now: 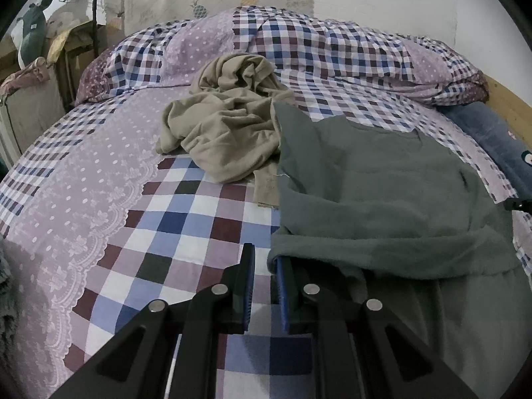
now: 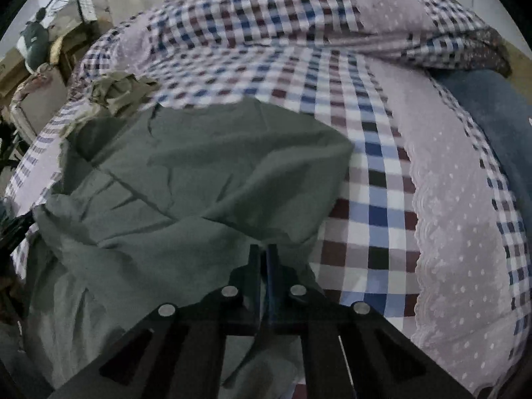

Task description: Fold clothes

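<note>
Grey fleece is filling the near half of both views: a grey garment (image 1: 382, 183) is lying spread across the bed (image 1: 99, 183), over the checked and lilac dotted cover, with its near hem bunched up toward the two tools. Its far edge, with what looks like a neckline, is lying flat toward the rolled quilt (image 1: 332, 43) at the head of the bed. In the left wrist view, the left gripper (image 1: 266, 259) is sitting at the garment's left near corner with its jaws parted by a clear gap; the hem is draping over the right-hand finger, while the checked cover is showing between the fingers, so nothing is being pinched there. In the right wrist view, the right gripper (image 2: 263, 249) is sitting with its jaws nearly together at the garment's right near edge; whether cloth is being pinched between them cannot be told. A crumpled beige garment (image 1: 226, 123) is lying just beside the grey one's far left corner, touching it. A blue pillow (image 1: 492, 139) is lying along the bed's right edge.
</note>
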A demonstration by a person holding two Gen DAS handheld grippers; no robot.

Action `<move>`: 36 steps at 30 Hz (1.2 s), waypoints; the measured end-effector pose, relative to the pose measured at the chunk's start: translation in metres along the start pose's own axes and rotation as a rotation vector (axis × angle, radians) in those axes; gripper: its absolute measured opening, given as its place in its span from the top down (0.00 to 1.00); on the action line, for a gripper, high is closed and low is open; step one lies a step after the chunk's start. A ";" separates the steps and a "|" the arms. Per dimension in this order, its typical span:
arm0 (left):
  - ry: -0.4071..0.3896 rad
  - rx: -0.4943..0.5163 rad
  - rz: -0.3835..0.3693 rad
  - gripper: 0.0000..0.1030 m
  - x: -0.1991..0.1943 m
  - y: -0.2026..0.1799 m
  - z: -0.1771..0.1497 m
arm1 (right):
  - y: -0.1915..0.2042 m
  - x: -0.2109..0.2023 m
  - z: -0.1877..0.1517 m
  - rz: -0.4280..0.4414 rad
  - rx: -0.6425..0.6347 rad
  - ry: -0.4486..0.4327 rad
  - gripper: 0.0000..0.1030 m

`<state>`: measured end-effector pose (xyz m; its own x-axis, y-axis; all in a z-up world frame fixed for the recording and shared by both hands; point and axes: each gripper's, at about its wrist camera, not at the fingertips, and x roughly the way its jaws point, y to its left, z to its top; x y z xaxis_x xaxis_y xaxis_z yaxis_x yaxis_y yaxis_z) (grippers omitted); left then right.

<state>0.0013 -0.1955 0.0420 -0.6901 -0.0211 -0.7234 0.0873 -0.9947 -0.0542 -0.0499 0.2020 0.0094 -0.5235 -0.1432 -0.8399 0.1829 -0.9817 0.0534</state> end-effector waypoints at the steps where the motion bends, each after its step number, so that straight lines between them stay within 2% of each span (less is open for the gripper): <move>1: 0.000 -0.002 -0.001 0.87 0.000 0.000 0.000 | 0.001 -0.004 0.002 -0.001 -0.002 -0.009 0.99; 6: -0.002 -0.015 -0.007 0.87 -0.002 0.002 -0.001 | -0.005 -0.014 0.013 0.000 0.024 -0.032 0.99; 9: -0.005 -0.030 -0.010 0.87 -0.003 0.004 -0.001 | 0.002 -0.013 0.028 -0.034 -0.014 -0.028 0.99; 15: -0.017 -0.051 -0.003 0.88 -0.006 0.004 -0.002 | 0.002 -0.038 0.052 -0.056 -0.001 -0.101 0.99; 18: -0.017 -0.055 -0.012 0.88 -0.007 0.001 -0.004 | -0.003 -0.019 0.055 -0.105 0.008 -0.063 0.99; 24: -0.002 -0.047 -0.010 0.88 -0.003 -0.003 -0.006 | -0.016 0.055 0.066 -0.187 0.039 0.125 0.98; 26: 0.000 -0.053 -0.014 0.88 -0.002 -0.002 -0.006 | -0.017 0.065 0.072 -0.236 0.051 0.161 0.98; 28: 0.004 -0.060 -0.018 0.88 -0.001 -0.001 -0.006 | -0.020 0.062 0.075 -0.279 0.082 0.155 0.96; 29: 0.008 -0.063 -0.021 0.88 0.000 0.000 -0.005 | -0.023 0.056 0.074 -0.242 0.119 0.137 0.95; 31: 0.016 -0.070 -0.027 0.88 0.002 0.001 -0.005 | -0.029 0.043 0.072 -0.169 0.190 0.100 0.77; 33: 0.019 -0.075 -0.033 0.88 0.003 0.002 -0.005 | -0.030 0.025 0.060 -0.104 0.230 0.063 0.69; 36: 0.017 -0.080 -0.040 0.88 0.002 0.003 -0.004 | -0.024 0.006 0.033 -0.036 0.239 0.048 0.68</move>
<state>0.0036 -0.1984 0.0376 -0.6817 0.0208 -0.7313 0.1175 -0.9835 -0.1375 -0.0849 0.2202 0.0204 -0.4849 -0.1074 -0.8679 -0.0401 -0.9887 0.1448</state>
